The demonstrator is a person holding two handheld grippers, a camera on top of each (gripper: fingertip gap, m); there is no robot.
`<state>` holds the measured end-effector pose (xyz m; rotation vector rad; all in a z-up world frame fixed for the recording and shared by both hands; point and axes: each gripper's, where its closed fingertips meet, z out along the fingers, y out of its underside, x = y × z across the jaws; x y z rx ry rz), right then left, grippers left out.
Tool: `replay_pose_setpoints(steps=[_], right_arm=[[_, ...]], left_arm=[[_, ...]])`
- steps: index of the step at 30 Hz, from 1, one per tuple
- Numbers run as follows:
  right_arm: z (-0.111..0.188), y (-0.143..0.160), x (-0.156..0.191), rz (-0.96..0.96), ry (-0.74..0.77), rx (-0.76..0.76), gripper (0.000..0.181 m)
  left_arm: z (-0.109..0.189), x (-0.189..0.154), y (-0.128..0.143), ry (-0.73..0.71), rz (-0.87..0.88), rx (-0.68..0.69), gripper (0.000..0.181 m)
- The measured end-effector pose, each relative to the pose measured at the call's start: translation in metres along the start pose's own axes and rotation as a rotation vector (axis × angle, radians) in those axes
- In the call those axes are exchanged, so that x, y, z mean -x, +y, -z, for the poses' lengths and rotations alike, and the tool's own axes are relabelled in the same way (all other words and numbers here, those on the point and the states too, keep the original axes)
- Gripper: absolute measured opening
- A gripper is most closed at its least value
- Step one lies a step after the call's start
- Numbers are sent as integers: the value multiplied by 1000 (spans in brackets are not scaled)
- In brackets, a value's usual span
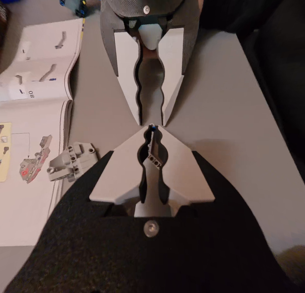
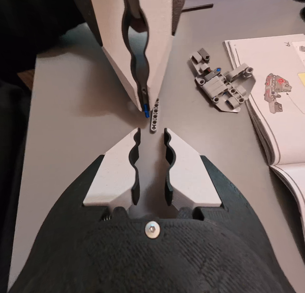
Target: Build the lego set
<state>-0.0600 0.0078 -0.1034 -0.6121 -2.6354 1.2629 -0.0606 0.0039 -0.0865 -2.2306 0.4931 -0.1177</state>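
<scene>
Where the left tool (image 1: 152, 126) fills the bottom of its own view, its fingers are clenched on a blue pin (image 1: 153, 128), of which only a sliver shows at the tips, the rest being hidden between the black pads; a grey beam (image 1: 154, 161) with round holes appears through the gap between the fingers, lying on the table (image 1: 206, 120) beneath, its far end cut off by the pads. Seen from the right wrist view, the right tool (image 2: 151, 130) stands released, its tips apart and holding nothing, and the same grey beam (image 2: 154, 117) lies flat on the table (image 2: 82, 103) just beyond those tips, slightly toward the right finger. Just past it, the left tool (image 2: 145, 108) comes in from above with the blue pin (image 2: 146, 111) sticking out of its tips, right beside the beam's left edge; whether pin and beam touch cannot be told. Farther off and to the right sits a grey lego assembly (image 2: 222, 85), one corner resting on the open instruction booklet (image 2: 272, 103), whose far pages are cut off by the frame. At the far top left of the left wrist view, a blurred lego build (image 1: 72, 0) in grey, black and blue is hard to make out
</scene>
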Motion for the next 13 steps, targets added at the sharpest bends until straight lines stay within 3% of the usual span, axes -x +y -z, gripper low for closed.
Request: replay_pose_setpoints(steps=[6, 13], right_arm=[[-7, 2, -1, 46, 40, 30, 12], [-8, 2, -3, 23, 31, 31, 6]], left_arm=[[-7, 3, -1, 64, -73, 66, 1], [-14, 3, 0, 110, -104, 113, 1]])
